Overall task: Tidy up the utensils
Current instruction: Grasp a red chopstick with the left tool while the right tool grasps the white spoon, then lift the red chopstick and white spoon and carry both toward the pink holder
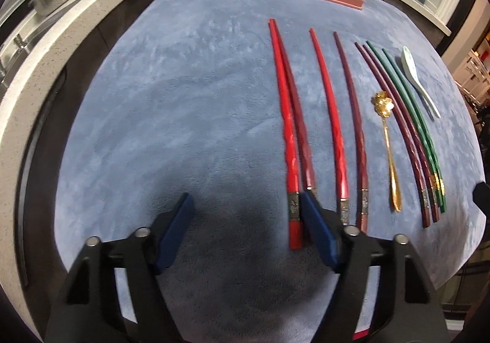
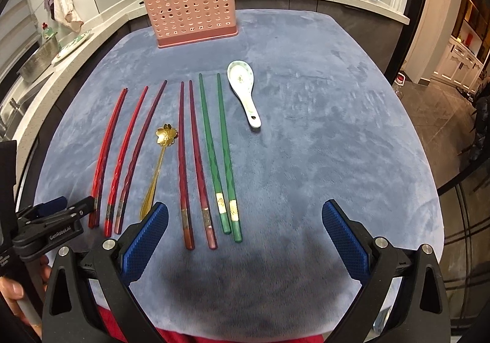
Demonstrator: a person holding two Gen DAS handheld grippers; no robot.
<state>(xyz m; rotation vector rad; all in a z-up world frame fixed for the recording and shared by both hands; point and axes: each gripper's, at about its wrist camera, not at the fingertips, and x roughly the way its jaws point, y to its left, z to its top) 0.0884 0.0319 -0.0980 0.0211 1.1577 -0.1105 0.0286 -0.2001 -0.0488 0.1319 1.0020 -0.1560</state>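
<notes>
The chopsticks lie side by side on the blue cloth, long axes running straight away from both sets of jaws toward the pink holder at the far edge. The left gripper is nearer the red pair: their butt ends sit just inside its right finger. The right gripper has the maroon pair and green pair ahead, toward its left finger. Both sets of jaws are spread wide, holding and touching nothing. The gold spoon and white spoon lie among them.
</notes>
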